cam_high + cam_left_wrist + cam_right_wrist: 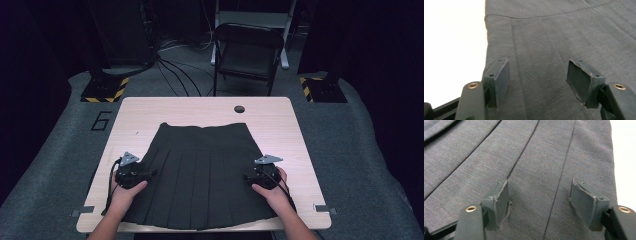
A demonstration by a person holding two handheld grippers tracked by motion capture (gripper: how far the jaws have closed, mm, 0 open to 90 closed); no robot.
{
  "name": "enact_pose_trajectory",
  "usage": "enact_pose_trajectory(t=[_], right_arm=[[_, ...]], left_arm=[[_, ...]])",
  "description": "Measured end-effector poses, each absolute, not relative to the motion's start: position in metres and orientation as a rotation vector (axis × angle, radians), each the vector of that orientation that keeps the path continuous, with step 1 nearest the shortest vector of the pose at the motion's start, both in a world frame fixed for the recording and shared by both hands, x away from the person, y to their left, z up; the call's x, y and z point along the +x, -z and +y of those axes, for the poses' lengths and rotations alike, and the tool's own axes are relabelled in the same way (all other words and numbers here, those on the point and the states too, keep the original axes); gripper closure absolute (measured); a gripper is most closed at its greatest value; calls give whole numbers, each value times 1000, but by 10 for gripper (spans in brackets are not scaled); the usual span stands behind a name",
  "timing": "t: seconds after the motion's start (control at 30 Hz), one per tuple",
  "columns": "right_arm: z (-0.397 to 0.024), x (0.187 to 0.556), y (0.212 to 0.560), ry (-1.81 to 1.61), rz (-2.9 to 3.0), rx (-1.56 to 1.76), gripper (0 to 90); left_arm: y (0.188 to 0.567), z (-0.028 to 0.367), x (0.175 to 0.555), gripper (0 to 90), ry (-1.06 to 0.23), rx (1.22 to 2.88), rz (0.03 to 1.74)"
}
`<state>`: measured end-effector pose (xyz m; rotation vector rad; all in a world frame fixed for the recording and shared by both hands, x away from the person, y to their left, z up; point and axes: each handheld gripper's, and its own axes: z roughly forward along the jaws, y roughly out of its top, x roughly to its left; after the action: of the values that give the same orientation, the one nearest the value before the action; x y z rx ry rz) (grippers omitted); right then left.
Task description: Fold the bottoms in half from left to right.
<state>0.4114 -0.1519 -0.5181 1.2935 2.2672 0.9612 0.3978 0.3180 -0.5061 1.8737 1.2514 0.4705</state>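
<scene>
A dark grey pleated skirt (202, 170) lies spread flat on the light wooden table (200, 107), waistband at the far side and hem at the near edge. My left gripper (150, 174) rests at the skirt's left side edge, held by a hand. In the left gripper view its jaws (539, 82) stand wide apart over the cloth (549, 37), with bare table (449, 50) beside the edge. My right gripper (247, 177) sits at the skirt's right edge. Its jaws (539, 202) are open above the pleats (524, 157), with nothing pinched between the pads.
A black folding chair (247, 50) stands beyond the table's far edge. Cables (170, 70) run over the grey carpet. Two stand bases with yellow-black stripes (102, 90) (320, 90) flank the far corners. A round hole (239, 109) sits near the table's far edge.
</scene>
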Motion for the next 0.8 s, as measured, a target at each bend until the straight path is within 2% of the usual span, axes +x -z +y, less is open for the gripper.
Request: enact_pose_trajectory(t=[0.4,0.57,0.8], right_arm=[[-152,411,519,-971,2261,1290,310],[-152,412,519,-974,2261,1289,310],[-152,412,519,-975,2263,1288,308]], left_arm=[[502,341,398,391,-485,1797,1344],[503,351,399,446,-488,1773,1385],[508,357,400,479,-511,1773,1423]])
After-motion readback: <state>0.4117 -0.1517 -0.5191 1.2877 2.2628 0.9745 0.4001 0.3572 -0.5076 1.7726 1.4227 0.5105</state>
